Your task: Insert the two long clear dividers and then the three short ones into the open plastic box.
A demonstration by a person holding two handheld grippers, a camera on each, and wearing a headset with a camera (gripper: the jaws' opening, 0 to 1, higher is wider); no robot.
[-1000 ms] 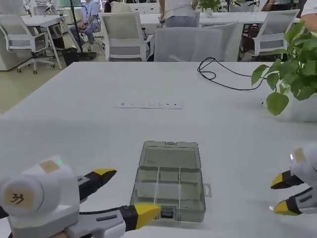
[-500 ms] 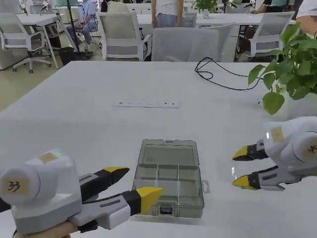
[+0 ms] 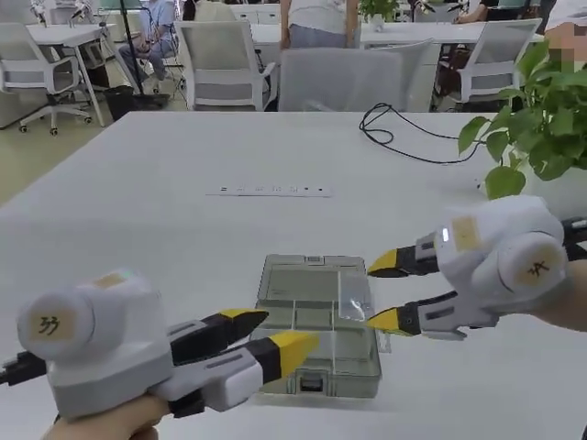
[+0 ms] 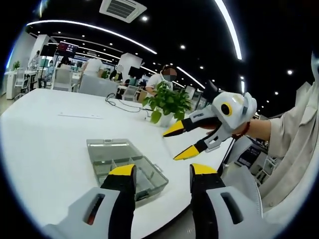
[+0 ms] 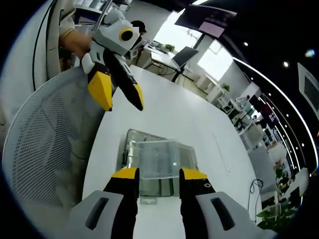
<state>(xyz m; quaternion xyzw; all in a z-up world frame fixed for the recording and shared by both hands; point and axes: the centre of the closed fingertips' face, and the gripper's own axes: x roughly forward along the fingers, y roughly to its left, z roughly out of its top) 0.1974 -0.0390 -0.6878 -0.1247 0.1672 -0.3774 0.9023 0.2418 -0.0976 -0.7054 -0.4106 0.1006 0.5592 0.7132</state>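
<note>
The open smoky-clear plastic box lies on the white table, its lid flat behind it and clear dividers standing inside. My right gripper hovers over the box's right side, shut on a small clear divider, which it holds by the ends. In the right gripper view this divider spans between the jaws above the box. My left gripper stands open and empty at the box's near left corner. The left gripper view shows the box and the right gripper.
A potted plant stands at the table's right edge, with a black cable behind it. A thin white strip lies mid-table. A grey chair is at the far side. The left gripper appears beside a mesh chair.
My right gripper has come from the right edge leftward to over the box's right side, carrying the divider. The left gripper has shifted slightly forward and right.
</note>
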